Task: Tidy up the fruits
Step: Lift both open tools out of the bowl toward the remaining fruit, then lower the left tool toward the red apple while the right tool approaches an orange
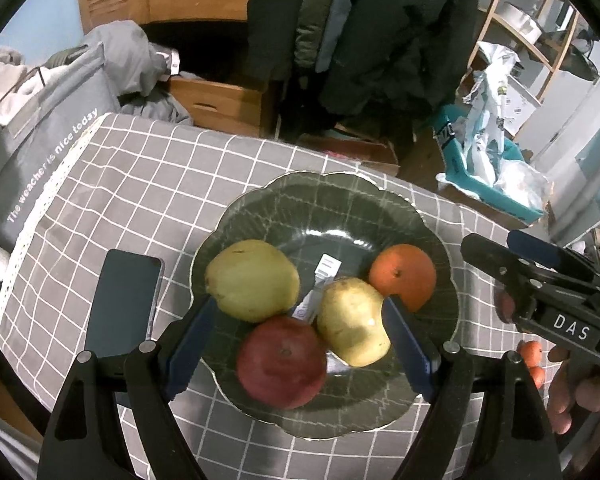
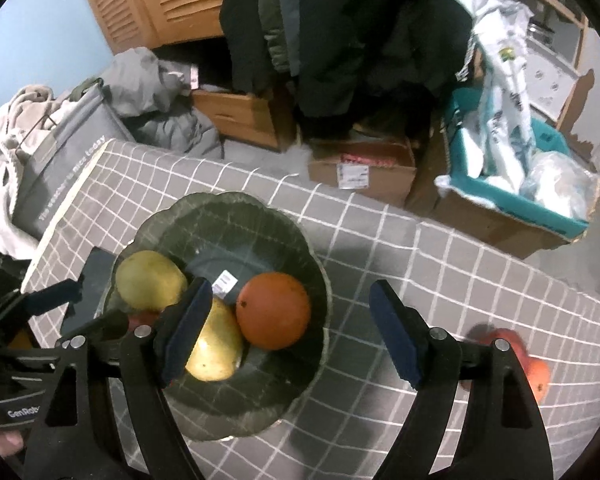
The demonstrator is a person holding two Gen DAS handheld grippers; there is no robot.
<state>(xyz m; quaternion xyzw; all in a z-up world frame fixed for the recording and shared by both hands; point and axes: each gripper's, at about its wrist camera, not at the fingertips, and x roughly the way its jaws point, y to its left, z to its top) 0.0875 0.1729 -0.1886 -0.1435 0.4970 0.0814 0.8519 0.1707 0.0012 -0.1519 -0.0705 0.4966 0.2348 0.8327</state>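
A dark glass scalloped plate [image 1: 340,196] [image 2: 220,210] sits on the grey checked tablecloth. It holds two yellow pears [image 1: 252,280] [image 1: 354,322], a red apple [image 1: 282,362] and an orange [image 1: 403,276] [image 2: 274,310]. My left gripper [image 1: 300,344] is open above the plate, its fingers on either side of the apple and the nearer pear. My right gripper [image 2: 290,332] is open and empty over the plate's right rim. Small oranges [image 2: 536,372] [image 1: 532,354] lie on the cloth to the right of the plate.
A dark phone [image 1: 124,300] lies on the cloth left of the plate. A grey bag [image 1: 40,140] stands past the table's left edge. Cardboard boxes [image 2: 360,168], a teal box [image 2: 540,200] and hanging coats [image 1: 360,20] are behind the table.
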